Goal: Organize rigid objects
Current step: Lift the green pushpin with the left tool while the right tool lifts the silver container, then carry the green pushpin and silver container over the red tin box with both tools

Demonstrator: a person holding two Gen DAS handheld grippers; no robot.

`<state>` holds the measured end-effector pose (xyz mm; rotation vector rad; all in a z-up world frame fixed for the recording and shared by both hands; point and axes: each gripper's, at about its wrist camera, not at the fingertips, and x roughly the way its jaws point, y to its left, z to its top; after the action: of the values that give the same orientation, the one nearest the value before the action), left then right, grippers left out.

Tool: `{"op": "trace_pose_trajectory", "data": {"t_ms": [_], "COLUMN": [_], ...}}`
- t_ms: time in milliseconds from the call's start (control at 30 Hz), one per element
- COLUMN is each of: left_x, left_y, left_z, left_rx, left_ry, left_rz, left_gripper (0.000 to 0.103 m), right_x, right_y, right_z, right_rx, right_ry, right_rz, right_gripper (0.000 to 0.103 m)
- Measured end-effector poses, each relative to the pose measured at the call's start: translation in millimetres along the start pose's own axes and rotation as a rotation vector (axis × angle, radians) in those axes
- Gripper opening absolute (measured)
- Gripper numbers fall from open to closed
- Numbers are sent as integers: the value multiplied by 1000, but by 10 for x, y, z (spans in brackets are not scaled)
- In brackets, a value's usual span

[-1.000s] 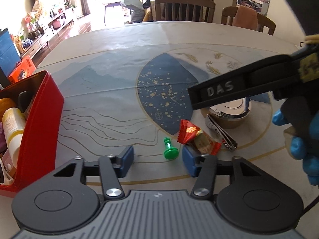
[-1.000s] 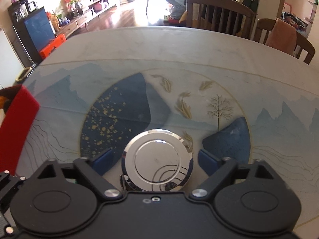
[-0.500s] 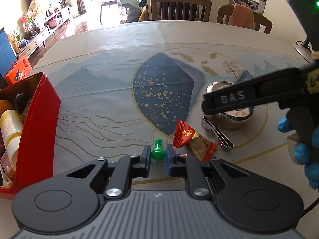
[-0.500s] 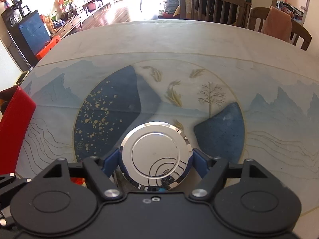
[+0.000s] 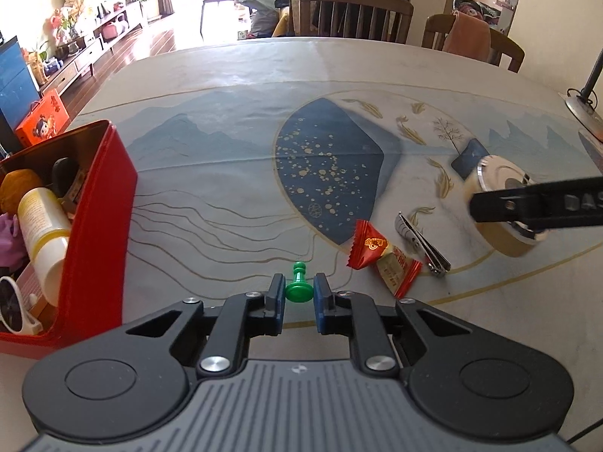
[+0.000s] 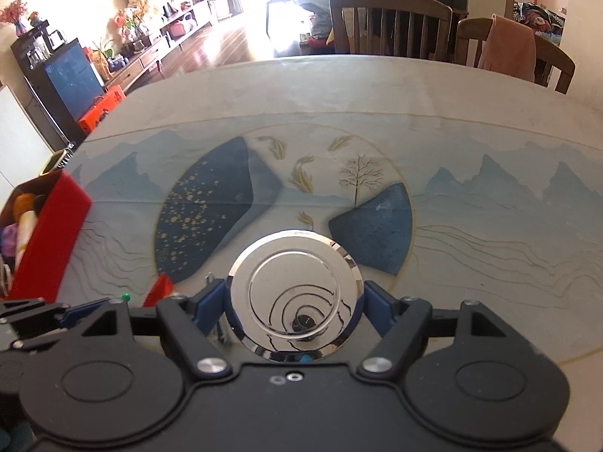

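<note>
two grips engaged. left gripper is clamped narrow on the green pawn, low over the table just right of the red box. right gripper holds the round chrome-lidded tin across its width, lifted clear. risk: the pawn's small rounded base may pivot out of the pads; the smooth tin could slip if tilted. snack wrapper and nail clippers lie loose between them.

Strong daylight from far windows, blown out white; glare on shiny lid; fisheye bending table's far edge; corners vignetted.
</note>
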<state>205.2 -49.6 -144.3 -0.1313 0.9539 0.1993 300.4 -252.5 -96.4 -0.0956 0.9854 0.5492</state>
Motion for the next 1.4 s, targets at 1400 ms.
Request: {"op": "trace_pose_trajectory", "data": {"t_ms": [1400], "left_x": [-999], "left_y": [1861], "left_z": [-68], "left_rx": [-114], "left_ry": [-95], "left_rz": [-39], "left_gripper": [15], "right_x": [-412], "right_y": [2126], "right_z": [138], "right_rx": [-193], "right_ry": [-73], "right_rz": [191], "right_gripper": [76]}}
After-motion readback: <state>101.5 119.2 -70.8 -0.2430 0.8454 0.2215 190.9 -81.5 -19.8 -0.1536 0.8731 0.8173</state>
